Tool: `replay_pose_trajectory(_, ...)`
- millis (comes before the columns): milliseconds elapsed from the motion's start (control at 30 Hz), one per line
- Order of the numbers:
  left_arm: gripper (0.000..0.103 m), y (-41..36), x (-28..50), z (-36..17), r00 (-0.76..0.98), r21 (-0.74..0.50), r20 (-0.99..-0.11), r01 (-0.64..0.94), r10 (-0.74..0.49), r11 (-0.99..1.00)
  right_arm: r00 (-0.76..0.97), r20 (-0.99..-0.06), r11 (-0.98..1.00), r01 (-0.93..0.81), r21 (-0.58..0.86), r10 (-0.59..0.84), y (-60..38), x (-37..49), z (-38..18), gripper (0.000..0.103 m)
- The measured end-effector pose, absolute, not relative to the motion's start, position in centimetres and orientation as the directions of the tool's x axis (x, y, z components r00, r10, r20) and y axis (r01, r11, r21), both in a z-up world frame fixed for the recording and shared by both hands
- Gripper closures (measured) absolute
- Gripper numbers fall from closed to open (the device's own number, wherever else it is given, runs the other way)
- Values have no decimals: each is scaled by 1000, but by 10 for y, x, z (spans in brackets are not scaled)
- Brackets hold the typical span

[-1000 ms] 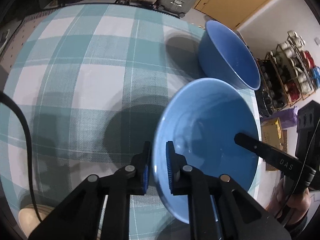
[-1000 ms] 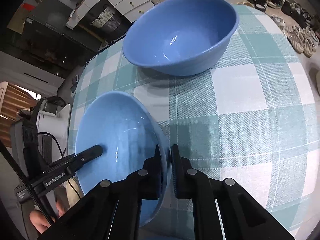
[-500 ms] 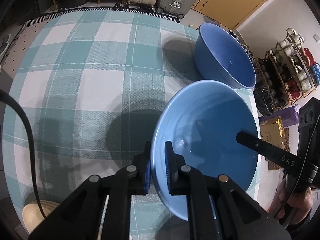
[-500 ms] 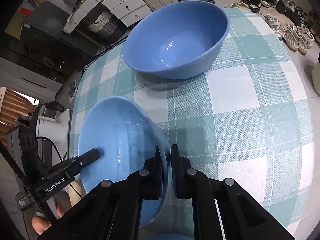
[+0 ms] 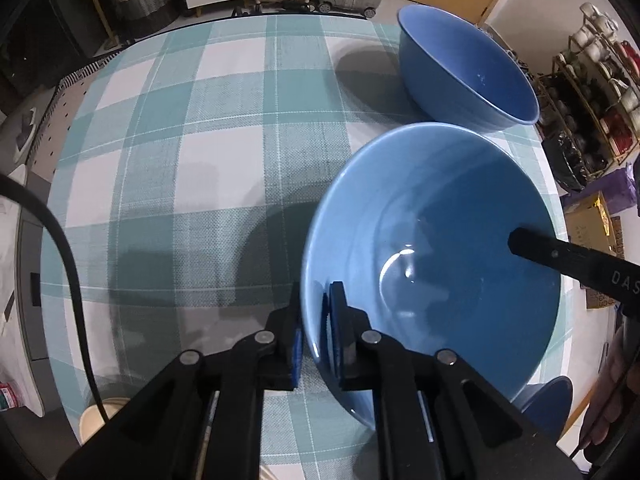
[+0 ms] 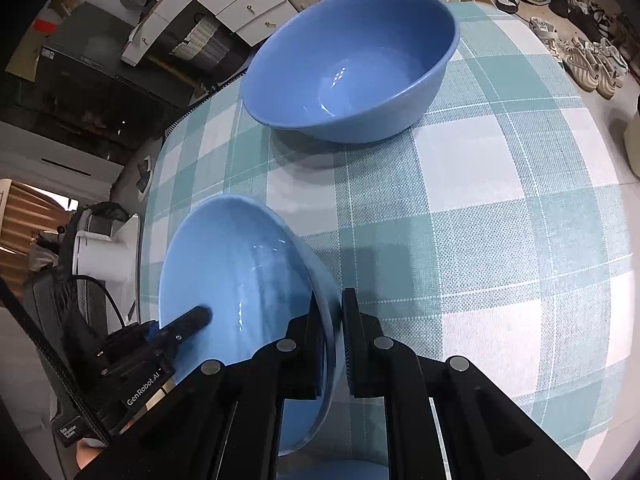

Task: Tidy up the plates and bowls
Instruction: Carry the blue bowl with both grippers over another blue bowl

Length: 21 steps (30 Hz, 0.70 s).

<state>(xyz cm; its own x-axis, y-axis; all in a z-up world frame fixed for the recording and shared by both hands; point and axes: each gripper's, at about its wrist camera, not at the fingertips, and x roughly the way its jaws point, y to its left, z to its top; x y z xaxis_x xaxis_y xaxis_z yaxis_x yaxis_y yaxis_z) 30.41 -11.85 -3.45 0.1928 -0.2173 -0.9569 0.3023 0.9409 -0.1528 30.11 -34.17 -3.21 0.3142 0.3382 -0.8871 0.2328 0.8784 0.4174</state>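
Both grippers grasp the same blue bowl, one on each side of its rim. In the left wrist view, the left gripper (image 5: 314, 336) has its fingers (image 5: 340, 328) clenched on the near-left wall of the held bowl (image 5: 440, 248), one finger inside the bowl and the other outside against its outer wall. Across the bowl, a black finger of the right gripper (image 5: 560, 258) reaches in over the far right rim, with part of a hand (image 5: 612, 404) showing below it at the frame edge.

In the right wrist view, the right gripper (image 6: 331, 340) pinches the rim of the same held bowl (image 6: 232, 272), its left finger inside and its right finger outside. The left gripper (image 6: 188, 320) shows at the bowl's opposite side, its inner finger lying against the inside wall. The bowl is tilted, its opening facing left in this view, and it hangs above the surface (image 6: 500, 208), which is covered with a teal-and-white checked cloth.

A second, deeper blue bowl (image 6: 352, 68) stands upright on the cloth near the far edge of the surface, apart from the held one. In the left wrist view this second bowl (image 5: 468, 68) sits just beyond the held bowl's rim. A further blue dish rim (image 5: 548, 400) peeks out below the held bowl at the lower right; what it is cannot be told.
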Motion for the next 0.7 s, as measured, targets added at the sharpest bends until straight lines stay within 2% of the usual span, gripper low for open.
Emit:
replay_pose_trajectory(367, 97, -124, 299, -21, 172, -138, -964, 330, -203, 934, 313, -876, 834, 308, 459, 367, -349, 294, -30, 95)
replay_pose_trajectory(700, 97, -127, 289, 10, 170, -158, -960, 333, -223, 930, 324, -887, 845, 317, 430, 330, -350, 282, 6, 95)
